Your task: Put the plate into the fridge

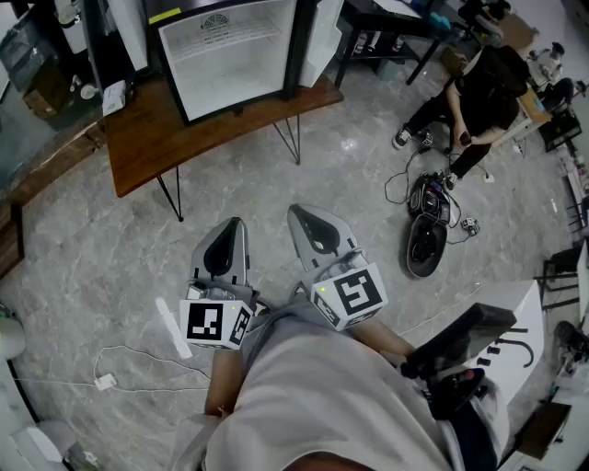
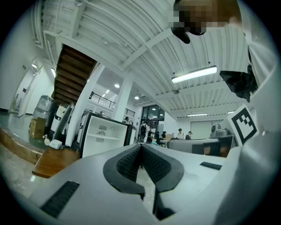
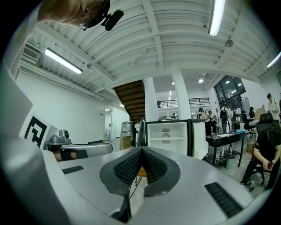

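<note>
No plate shows in any view. The small fridge [image 1: 228, 51] stands open on a wooden table [image 1: 138, 152], its white inside and shelf bare; it also shows in the left gripper view as the fridge [image 2: 104, 138] and in the right gripper view as the fridge [image 3: 168, 136]. Both grippers are held close to my body over the floor, well short of the table, pointing toward the fridge. My left gripper [image 1: 230, 226] is shut with nothing between its jaws, and so is my right gripper [image 1: 300, 214]. The pads meet at the tips of the left gripper [image 2: 141, 145] and of the right gripper [image 3: 142, 148].
A person [image 1: 483, 87] sits at the right by a black desk [image 1: 386, 23]. A dark bag [image 1: 426, 241] and cables lie on the marble floor beside them. A white cable with a plug [image 1: 106, 379] lies at my left. A black stand [image 1: 460, 345] is at my right.
</note>
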Available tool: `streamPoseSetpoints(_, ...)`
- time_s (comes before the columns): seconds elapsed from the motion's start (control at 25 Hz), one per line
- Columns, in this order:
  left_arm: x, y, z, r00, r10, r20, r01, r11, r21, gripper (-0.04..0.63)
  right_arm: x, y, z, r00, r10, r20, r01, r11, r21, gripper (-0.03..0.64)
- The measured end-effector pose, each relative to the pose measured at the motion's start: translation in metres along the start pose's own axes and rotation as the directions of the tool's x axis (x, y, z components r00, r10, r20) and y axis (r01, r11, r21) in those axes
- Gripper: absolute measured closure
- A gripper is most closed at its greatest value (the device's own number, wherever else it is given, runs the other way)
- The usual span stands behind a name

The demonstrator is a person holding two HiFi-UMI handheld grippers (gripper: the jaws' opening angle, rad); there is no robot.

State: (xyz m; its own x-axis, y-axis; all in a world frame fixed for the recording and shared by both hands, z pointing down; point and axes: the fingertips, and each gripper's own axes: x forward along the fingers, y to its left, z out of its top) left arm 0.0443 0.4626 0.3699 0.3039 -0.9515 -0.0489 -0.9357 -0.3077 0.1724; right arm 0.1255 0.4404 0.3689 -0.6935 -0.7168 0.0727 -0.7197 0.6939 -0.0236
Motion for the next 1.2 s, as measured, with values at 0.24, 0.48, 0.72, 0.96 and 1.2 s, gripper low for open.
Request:
streamPoseSetpoints(0.24, -0.005, 0.004, 0.005, 1.000, 0.007, 0.000, -0.007, 1.000, -0.015, 0.577, -0.007, 0.006, -0.001, 1.000, -0.003, -0.016, 0.003, 1.000, 0.002, 0.600)
streamPoseSetpoints(0.48, -0.017, 0.013, -0.005, 1.000, 0.020, -0.016, -0.021, 0.999, -0.029, 0.577, -0.010, 0.012, -0.010, 0.999, -0.022, -0.032, 0.022, 1.000, 0.009, 0.600)
streamPoseSetpoints(0.72, -0.026, 0.020, -0.017, 1.000, 0.024, -0.020, -0.024, 0.999, -0.046, 0.577, -0.007, 0.015, -0.022, 0.999, -0.023, -0.042, 0.025, 0.999, 0.039, 0.598)
streamPoseSetpoints(0.96, -0.025, 0.039, -0.036, 0.998, 0.042, -0.041, -0.045, 0.996, -0.079, 0.577, 0.002, 0.021, -0.029, 0.999, 0.038, -0.027, -0.037, 0.998, 0.051, 0.598)
streamPoseSetpoints(1.2, 0.015, 0.064, -0.053, 0.997, 0.038, -0.066, -0.043, 0.995, -0.089, 0.577, 0.039, -0.012, -0.041, 0.999, 0.033, -0.029, -0.031, 0.998, 0.057, 0.598)
